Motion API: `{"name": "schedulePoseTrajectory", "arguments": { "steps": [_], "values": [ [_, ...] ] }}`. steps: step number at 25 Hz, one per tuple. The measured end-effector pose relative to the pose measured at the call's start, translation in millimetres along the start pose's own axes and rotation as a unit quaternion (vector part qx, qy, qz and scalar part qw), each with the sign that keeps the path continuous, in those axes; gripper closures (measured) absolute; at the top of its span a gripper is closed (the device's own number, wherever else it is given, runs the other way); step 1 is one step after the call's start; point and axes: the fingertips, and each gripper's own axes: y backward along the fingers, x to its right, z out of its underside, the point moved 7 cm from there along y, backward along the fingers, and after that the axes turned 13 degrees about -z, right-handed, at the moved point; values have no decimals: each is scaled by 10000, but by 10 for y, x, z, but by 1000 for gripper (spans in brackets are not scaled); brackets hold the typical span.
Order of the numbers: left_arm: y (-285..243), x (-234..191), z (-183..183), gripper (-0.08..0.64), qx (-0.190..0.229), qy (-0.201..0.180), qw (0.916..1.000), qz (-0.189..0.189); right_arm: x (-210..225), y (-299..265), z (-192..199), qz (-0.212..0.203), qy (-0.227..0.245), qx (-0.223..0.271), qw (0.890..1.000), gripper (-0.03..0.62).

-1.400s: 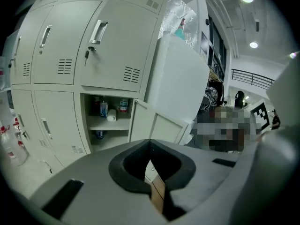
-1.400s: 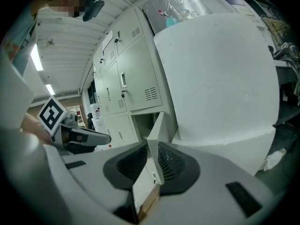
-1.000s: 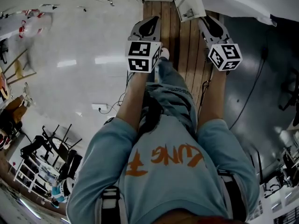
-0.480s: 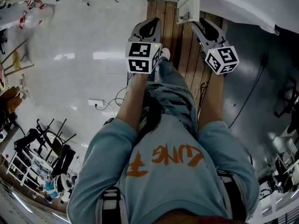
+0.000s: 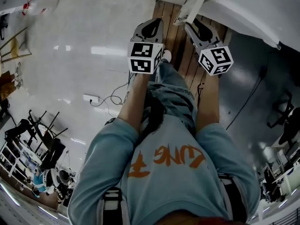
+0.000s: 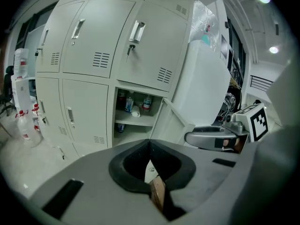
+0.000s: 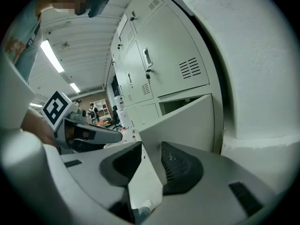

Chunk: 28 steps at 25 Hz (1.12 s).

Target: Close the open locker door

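The locker door [image 7: 187, 121] stands swung out from the open compartment in the bottom row of the grey lockers [image 6: 93, 46], its free edge pointing toward the person. The right gripper [image 7: 151, 146] has that edge between its two jaws. The panel fills the narrow gap from one pad to the other, so the jaws look closed on the door. In the head view the same gripper [image 5: 190, 26] reaches up to the door's lower corner [image 5: 193, 4] above a strip of wooden flooring [image 5: 180, 41]. The left gripper [image 6: 150, 144] is held just beside it, its jaws brought together at the tips with nothing between them. Inside the open compartment, a few bottles [image 6: 133, 104] stand on a shelf [image 6: 131, 122]. The locker doors above and to the left are closed.
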Motion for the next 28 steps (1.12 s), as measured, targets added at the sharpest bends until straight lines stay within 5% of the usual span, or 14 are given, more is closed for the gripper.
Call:
{"name": "schedulePoseTrajectory", "arguments": {
  "steps": [20,28],
  "values": [
    [-59,-900,-286,541,213,590,9959,-656,0,-1051,-343,-267,-101,-43,9996,460],
    [-299,-1117,-511,541,230,621,9962,-565,196,-1285,-573,116,-222,107,9996,512]
  ]
}}
